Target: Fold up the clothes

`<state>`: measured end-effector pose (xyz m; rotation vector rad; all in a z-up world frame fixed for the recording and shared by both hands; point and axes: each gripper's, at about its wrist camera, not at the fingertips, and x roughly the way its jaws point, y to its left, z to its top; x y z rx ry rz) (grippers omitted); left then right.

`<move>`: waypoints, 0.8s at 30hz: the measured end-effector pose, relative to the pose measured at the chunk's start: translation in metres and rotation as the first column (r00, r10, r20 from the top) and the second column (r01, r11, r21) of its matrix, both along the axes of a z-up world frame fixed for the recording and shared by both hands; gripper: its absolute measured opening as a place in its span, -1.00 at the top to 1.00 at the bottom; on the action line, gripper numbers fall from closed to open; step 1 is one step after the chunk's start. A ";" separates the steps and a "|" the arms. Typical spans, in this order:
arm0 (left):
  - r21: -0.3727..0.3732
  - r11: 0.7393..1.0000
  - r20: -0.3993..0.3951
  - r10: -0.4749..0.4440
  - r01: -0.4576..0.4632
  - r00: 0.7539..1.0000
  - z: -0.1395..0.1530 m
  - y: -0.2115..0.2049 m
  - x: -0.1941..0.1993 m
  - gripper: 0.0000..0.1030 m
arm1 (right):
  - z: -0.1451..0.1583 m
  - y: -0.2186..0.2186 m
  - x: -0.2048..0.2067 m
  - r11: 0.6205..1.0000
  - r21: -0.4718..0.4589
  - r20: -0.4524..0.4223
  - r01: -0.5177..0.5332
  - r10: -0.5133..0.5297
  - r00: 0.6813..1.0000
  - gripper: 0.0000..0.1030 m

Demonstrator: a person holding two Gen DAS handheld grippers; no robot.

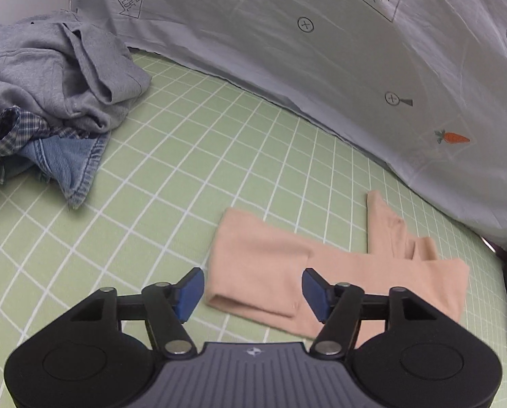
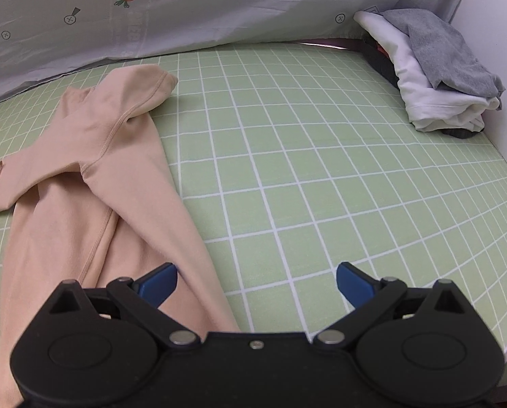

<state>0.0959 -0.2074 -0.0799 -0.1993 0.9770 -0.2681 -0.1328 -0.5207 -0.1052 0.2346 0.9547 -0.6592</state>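
Observation:
A peach long-sleeved garment (image 1: 287,268) lies partly folded on the green grid mat (image 1: 192,156). In the right wrist view the garment (image 2: 93,170) spreads out at the left with a sleeve crossing its body. My left gripper (image 1: 252,289) is open and empty, hovering over the garment's folded left end. My right gripper (image 2: 257,284) is open and empty, its left finger over the garment's right edge and its right finger over bare mat (image 2: 321,170).
A heap of unfolded clothes lies at the left: a grey sweatshirt (image 1: 56,68), a plaid shirt (image 1: 5,136) and denim (image 1: 70,163). A stack of folded white and grey clothes (image 2: 437,74) sits at the mat's far right corner. A grey printed sheet (image 1: 304,34) hangs behind.

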 end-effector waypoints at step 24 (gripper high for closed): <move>0.164 0.959 -0.109 -0.214 0.230 0.971 -0.025 -0.007 -0.146 -0.50 | -0.014 0.037 -0.087 0.992 0.109 0.028 -0.058 0.055 0.998 0.82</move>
